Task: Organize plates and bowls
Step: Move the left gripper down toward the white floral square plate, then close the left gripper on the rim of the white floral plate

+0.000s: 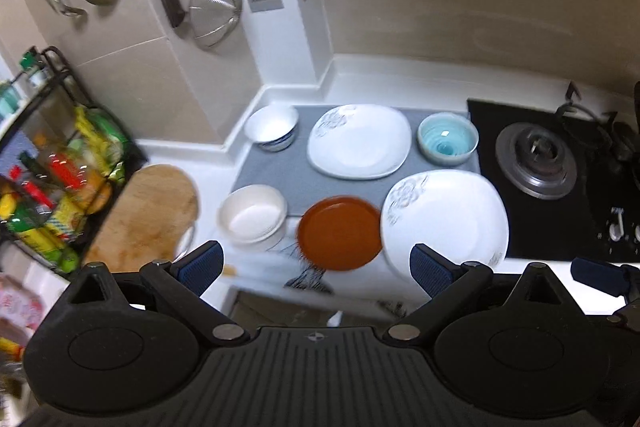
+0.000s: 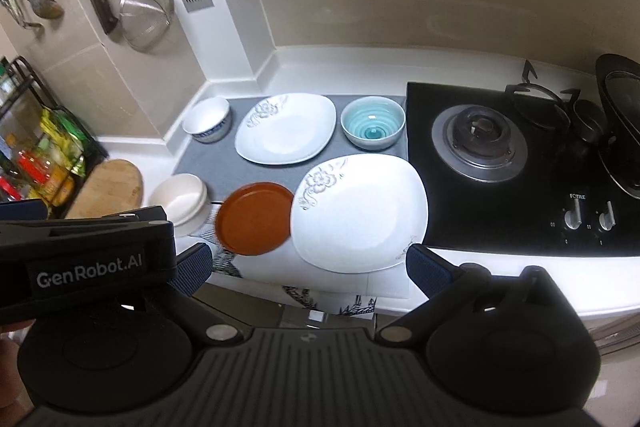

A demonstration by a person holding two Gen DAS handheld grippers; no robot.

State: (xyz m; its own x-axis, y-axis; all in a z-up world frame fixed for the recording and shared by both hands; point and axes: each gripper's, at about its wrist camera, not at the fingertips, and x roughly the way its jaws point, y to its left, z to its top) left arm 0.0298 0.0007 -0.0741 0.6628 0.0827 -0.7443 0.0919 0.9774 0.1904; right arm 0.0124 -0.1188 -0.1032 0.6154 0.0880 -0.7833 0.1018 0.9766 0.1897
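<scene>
On a grey mat (image 1: pixel 264 175) lie two white square plates with a flower print, one far (image 1: pixel 360 143) (image 2: pixel 286 129) and one near (image 1: pixel 444 219) (image 2: pixel 360 213). A small brown plate (image 1: pixel 340 233) (image 2: pixel 254 219) sits left of the near one. A blue-rimmed white bowl (image 1: pixel 272 127) (image 2: pixel 208 121), a teal bowl (image 1: pixel 448 138) (image 2: pixel 373 122) and a cream bowl (image 1: pixel 252 217) (image 2: pixel 180 201) stand around them. My left gripper (image 1: pixel 316 269) hangs open above the counter's front edge, holding nothing. My right gripper (image 2: pixel 308 269) is open too, empty, to its right.
A black gas hob (image 2: pixel 520 163) with a burner fills the counter's right side, a dark pan (image 2: pixel 620 131) on it. A wooden cutting board (image 1: pixel 148 215) and a black rack of packets (image 1: pixel 60 179) stand at left. A strainer (image 1: pixel 214 9) and utensils hang on the wall.
</scene>
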